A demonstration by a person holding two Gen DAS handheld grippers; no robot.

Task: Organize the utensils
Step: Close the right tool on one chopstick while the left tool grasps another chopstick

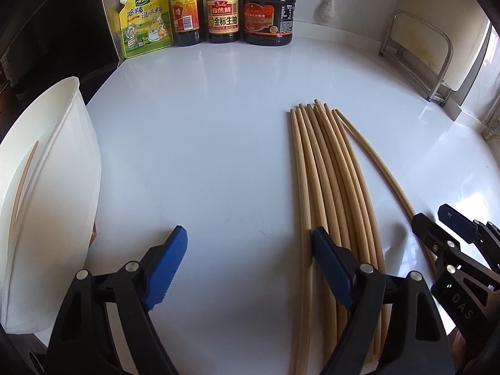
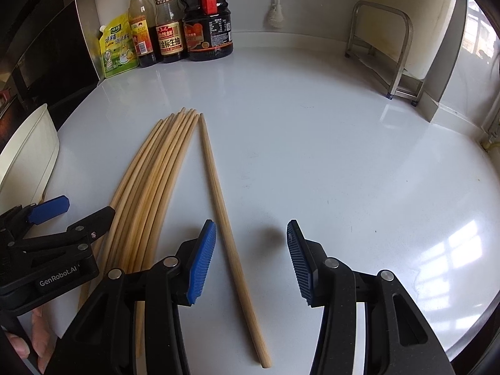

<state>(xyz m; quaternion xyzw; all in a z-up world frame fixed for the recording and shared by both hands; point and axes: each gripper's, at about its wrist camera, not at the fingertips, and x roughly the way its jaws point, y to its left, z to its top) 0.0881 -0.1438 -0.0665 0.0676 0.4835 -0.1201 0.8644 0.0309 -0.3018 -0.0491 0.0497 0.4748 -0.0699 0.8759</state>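
Left gripper [image 1: 250, 262] first: through its own camera I have the jaws spread wide with nothing between the blue pads — only bare white counter [image 1: 203, 131]. Its right-hand pad rests over the left edge of the chopstick bundle [image 1: 331, 187], which lies side by side, tips pointing toward the back edge of the counter where the sauce bottles [image 1: 222, 9] and a yellow seasoning pouch [image 1: 145, 22] stand. I judge I am holding it there to steady or square up the bundle rather than to grip it. At the counter's left edge a white container [image 1: 47, 187] leans, and one chopstick [image 1: 22, 187] already sits inside — that is where I take the rest to be headed. One stray chopstick [image 1: 375, 159] curves off on the bundle's right side, running down toward my right gripper [image 1: 437, 231] at the lower right.

From the right wrist camera, the right gripper [image 2: 251, 262] stands moderately open and empty — the single chopstick [image 2: 225, 218] lies on the counter between the two pads but nearer the left one, and I cannot see either pad pressing on it. It sits apart from the main bundle [image 2: 150, 187], which makes it the easy one to pick alone. The left gripper [image 2: 68, 215] shows at the left, over the bundle's near end, with the white container [image 2: 28, 156] beyond it at the counter's left edge. A metal rack [image 2: 384, 50] stands at the back right corner, well clear.
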